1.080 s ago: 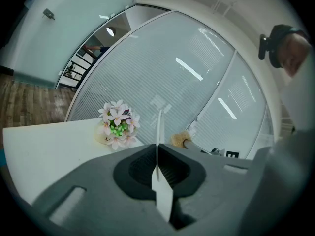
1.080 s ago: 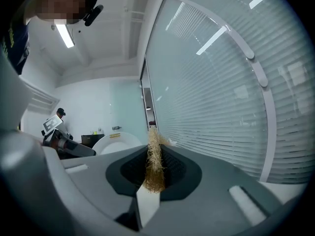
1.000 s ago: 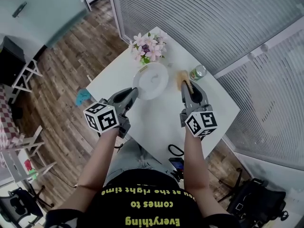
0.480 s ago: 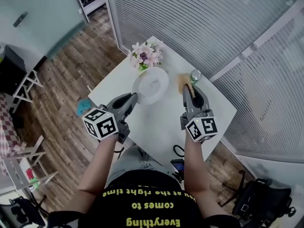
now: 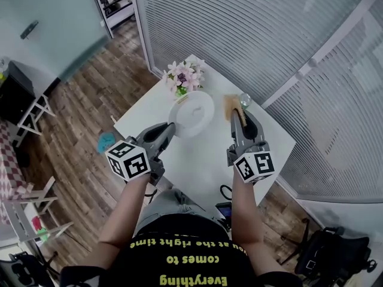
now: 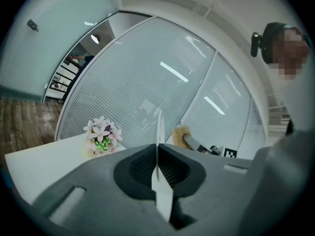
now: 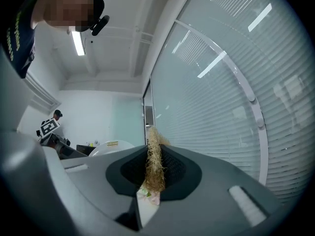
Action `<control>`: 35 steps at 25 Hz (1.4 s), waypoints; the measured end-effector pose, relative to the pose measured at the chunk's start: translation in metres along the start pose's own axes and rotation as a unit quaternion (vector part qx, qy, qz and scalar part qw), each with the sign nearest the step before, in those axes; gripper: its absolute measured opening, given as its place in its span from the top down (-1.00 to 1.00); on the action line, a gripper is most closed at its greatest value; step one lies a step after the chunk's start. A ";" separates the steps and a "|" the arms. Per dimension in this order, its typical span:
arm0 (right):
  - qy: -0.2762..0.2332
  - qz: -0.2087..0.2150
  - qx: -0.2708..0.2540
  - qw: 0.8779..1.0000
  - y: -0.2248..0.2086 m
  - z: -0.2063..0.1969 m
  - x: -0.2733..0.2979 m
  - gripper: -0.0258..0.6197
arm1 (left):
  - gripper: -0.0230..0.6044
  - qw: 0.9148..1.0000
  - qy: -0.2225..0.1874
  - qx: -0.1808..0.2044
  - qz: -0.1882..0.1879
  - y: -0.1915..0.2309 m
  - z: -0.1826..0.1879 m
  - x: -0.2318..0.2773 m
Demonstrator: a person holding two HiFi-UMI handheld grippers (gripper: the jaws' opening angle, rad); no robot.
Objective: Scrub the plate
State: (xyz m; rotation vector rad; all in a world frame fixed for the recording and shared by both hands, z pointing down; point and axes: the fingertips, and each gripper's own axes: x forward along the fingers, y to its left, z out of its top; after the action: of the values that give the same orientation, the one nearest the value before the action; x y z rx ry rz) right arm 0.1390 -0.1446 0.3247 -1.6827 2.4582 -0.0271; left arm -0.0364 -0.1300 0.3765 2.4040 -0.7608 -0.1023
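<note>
Left gripper (image 5: pixel 167 128) jaws clamping the near rim of plate (image 5: pixel 195 112); plate reaching far-right over table (image 5: pixel 197 155), face up. Right gripper (image 5: pixel 236 116) jaws pinching straw-coloured scrubber (image 5: pixel 231 103), its length pointing far.

Below me stood a white desk (image 5: pixel 197 154) on a wooden floor (image 5: pixel 78 100). At its far corner sat a pot of pink flowers (image 5: pixel 184 76). A small can (image 5: pixel 244 100) stood near the right edge, well apart from them. A teal object (image 5: pixel 105 141) lay on the floor just left of the desk. Slatted blinds (image 5: pixel 251 34) ran behind the desk, and a black chair (image 5: pixel 335 253) stood to my right.
</note>
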 end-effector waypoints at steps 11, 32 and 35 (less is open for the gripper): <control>-0.015 0.013 -0.013 1.000 0.020 0.014 0.005 0.79 | 0.89 1.000 0.004 0.006 -0.017 -0.013 0.001 0.000; -0.010 0.086 -0.037 0.996 0.077 0.017 0.019 0.79 | 0.89 1.000 0.009 0.003 -0.027 -0.021 -0.005 0.004; -0.004 0.099 -0.042 0.994 0.086 0.015 0.020 0.79 | 0.90 1.000 0.009 0.003 -0.026 -0.020 -0.006 0.005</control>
State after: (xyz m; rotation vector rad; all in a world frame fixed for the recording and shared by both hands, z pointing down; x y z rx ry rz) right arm 0.0546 -0.1307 0.2987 -1.4581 2.6421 0.1092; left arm -0.0211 -0.1167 0.3704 2.4280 -0.6922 -0.0985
